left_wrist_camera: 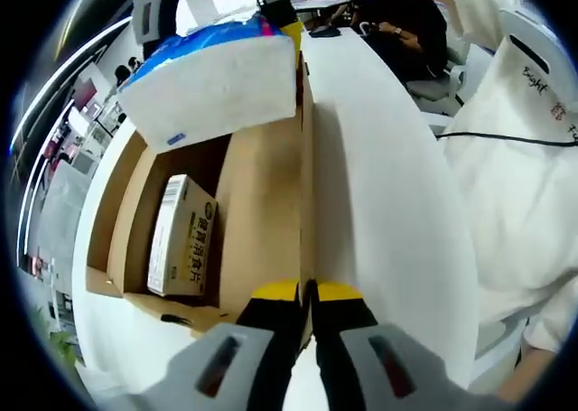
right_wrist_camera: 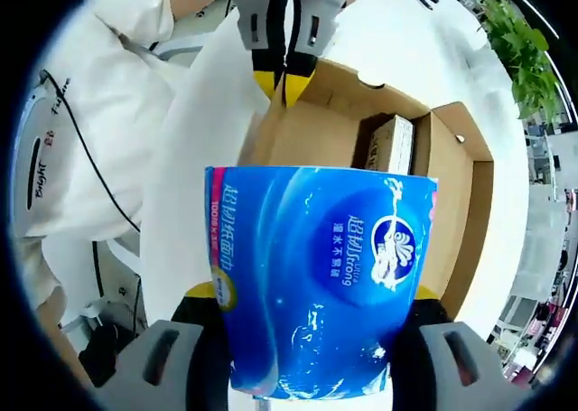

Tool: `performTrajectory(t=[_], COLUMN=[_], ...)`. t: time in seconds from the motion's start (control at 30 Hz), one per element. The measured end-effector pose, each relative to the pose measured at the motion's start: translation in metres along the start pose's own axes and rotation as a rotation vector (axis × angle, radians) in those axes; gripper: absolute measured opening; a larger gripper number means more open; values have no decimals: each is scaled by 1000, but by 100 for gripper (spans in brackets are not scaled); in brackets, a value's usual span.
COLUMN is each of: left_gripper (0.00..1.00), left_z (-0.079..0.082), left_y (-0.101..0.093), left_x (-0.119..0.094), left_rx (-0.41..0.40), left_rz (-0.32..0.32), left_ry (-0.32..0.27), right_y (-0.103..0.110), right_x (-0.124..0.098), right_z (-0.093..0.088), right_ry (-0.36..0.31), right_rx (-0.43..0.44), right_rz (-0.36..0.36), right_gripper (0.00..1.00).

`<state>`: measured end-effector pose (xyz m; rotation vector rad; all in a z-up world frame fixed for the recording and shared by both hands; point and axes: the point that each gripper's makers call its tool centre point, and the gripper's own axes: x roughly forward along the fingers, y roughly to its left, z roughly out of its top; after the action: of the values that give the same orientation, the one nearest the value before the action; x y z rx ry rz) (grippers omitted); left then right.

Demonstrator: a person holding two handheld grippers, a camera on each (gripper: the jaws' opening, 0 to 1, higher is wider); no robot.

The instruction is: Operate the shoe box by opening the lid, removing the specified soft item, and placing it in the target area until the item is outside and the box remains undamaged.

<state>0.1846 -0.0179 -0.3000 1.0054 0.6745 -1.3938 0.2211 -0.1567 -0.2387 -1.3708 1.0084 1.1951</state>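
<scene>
The left tongs (left_wrist_camera: 307, 294) are pinching the raised white lid (left_wrist_camera: 379, 185) at bottom centre. The right tongs (right_wrist_camera: 312, 316) are grasping the blue tissue pack (right_wrist_camera: 316, 275) — it is filling the lower middle of the right gripper view, hanging above the open shoe box (right_wrist_camera: 452, 185), where a small carton (left_wrist_camera: 181, 235) is lying inside.

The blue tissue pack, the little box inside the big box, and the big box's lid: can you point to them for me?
blue tissue pack (right_wrist_camera: 316, 275), right gripper view, middle of its printed front.
little box (left_wrist_camera: 181, 235), left gripper view, its labelled top face.
lid (left_wrist_camera: 379, 185), left gripper view, its white inner face.
</scene>
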Motion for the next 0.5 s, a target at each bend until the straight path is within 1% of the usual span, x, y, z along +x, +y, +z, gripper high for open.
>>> performTrajectory(t=[0.1, 0.13, 0.2, 0.23, 0.3, 0.37, 0.5], left_gripper=[3, 3, 3, 3, 3, 3, 4], left_z=[0, 0, 0, 0, 0, 0, 0], left_y=[0, 0, 0, 1, 1, 0, 0], left_x=[0, 0, 0, 0, 0, 0, 0], left_rx=[1, 4, 5, 5, 3, 0, 10], left_rz=[2, 3, 3, 1, -4, -4, 9], left_ry=[5, 4, 3, 2, 1, 3, -6], right_y=[-4, -6, -8, -8, -6, -5, -5], right_x=[-1, -2, -2, -2, -2, -2, -7], right_z=[-9, -13, -15, -14, -10, -5, -8], right_ry=[19, 30, 39, 38, 33, 9, 17], right_rx=[-8, -24, -25, -42, -45, -44, -42], right_rz=[-14, -30, -38, -44, -34, -20, -30], right_gripper=[69, 69, 69, 69, 69, 69, 69])
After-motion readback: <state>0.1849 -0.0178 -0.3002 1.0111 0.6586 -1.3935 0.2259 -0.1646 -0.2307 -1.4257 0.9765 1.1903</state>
